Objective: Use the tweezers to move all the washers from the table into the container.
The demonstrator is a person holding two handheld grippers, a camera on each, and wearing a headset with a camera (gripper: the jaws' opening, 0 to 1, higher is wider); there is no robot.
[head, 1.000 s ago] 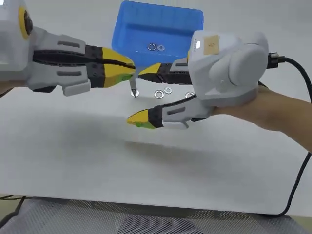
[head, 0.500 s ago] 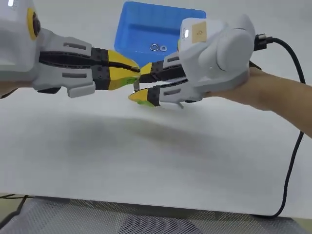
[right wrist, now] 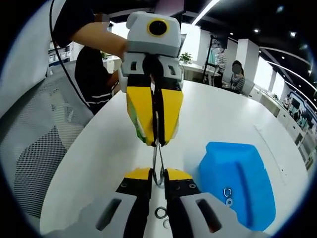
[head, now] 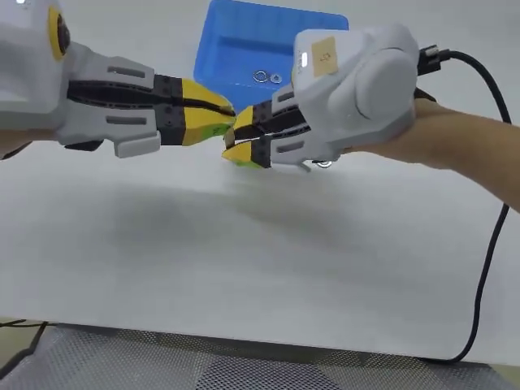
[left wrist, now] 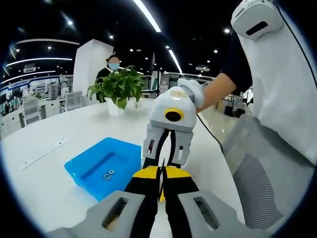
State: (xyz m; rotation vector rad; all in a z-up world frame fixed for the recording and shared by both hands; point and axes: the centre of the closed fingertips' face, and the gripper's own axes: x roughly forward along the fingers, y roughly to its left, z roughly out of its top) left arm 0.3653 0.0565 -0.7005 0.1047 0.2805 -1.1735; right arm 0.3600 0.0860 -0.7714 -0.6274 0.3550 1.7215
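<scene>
Over the table [head: 244,244], level and tip to tip, the left gripper [head: 227,120] reached in from 9 o'clock and the right gripper [head: 232,140] from 3, both clenched on the tweezers [right wrist: 157,163]; two washers [head: 268,78] lay in the container [head: 231,41] at 12 o'clock

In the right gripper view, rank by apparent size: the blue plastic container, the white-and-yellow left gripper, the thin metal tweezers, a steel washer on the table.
1-2. White-and-yellow left gripper and blue plastic container: about equal; the gripper sits nearer, so unranked.
3. Thin metal tweezers.
4. Steel washer on the table.
</scene>
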